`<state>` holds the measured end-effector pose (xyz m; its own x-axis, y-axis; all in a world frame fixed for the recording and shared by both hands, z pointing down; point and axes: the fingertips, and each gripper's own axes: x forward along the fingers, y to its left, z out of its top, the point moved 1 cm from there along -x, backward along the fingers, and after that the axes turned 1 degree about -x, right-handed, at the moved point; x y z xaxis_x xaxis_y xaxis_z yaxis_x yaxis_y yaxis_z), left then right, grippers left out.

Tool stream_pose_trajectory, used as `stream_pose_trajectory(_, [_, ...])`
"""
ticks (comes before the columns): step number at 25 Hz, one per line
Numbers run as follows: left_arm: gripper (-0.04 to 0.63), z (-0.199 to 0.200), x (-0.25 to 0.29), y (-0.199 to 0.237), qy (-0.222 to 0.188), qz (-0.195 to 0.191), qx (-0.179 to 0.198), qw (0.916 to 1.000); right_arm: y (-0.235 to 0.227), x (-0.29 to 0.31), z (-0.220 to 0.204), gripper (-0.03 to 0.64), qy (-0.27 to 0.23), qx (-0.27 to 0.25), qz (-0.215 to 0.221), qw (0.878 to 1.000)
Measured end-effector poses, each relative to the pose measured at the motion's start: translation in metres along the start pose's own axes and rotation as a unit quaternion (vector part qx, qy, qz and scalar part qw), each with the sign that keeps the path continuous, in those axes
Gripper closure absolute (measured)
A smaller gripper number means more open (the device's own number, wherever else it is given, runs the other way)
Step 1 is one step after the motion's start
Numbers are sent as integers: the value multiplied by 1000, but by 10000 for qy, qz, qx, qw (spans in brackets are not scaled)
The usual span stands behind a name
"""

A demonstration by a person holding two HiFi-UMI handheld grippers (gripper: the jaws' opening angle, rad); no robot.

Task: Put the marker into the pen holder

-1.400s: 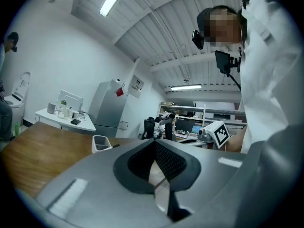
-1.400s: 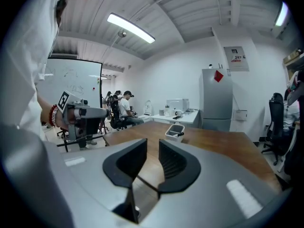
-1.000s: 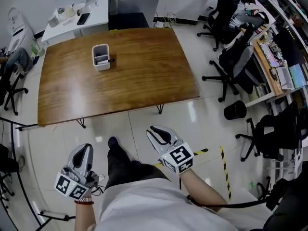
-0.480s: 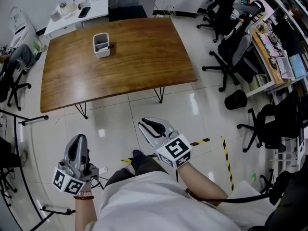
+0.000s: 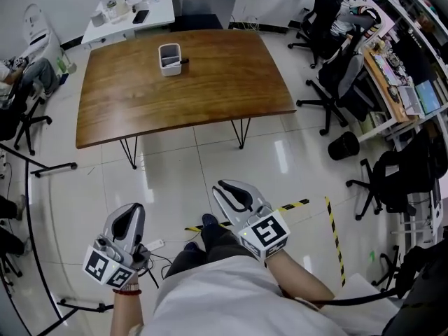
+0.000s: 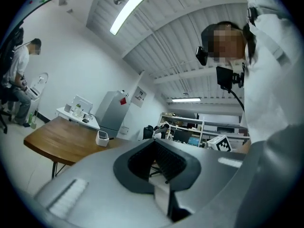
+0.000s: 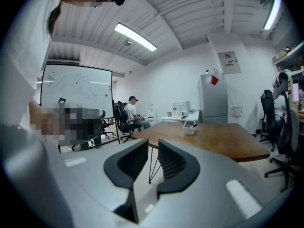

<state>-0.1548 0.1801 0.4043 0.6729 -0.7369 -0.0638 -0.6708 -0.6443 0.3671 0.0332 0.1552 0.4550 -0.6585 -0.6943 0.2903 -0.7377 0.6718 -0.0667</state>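
The left gripper (image 5: 131,214) is on the near side of the wooden table (image 5: 210,82), well apart from its edge and low above the tiled floor (image 5: 175,173). Its two jaws are pressed together at the tips, and nothing is between them. It points away from the person toward the table, a little tilted to the right. The hand behind it is mostly hidden by the marker cube (image 5: 108,268); only the wrist with a red band (image 5: 122,294) shows.

On the far half of the table, toward its left end, the white pen holder (image 5: 169,58) stands upright. The marker (image 5: 184,61) shows as a short dark shape on the table top, just at the holder's right side. It is too small to tell if the two touch.

The right gripper (image 5: 227,187) is also on the near side of the table, somewhat nearer to it than the left one. Its jaws stand a little apart with a narrow gap and are closing, with nothing between them. It points toward the table, leaning left. The bare forearm (image 5: 304,285) runs back from it to the lower right.
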Motion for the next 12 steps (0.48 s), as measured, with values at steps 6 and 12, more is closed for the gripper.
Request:
stream_pose_trajectory(6, [598,14,-42,-21,176,-130,536,9983,61,-14,43,563,-506,-413,69,9978])
stream_pose_trajectory(12, [598,4,-47,-59,146,-428,423,9981,76,-57,47,565,-730,-455,-204,9961])
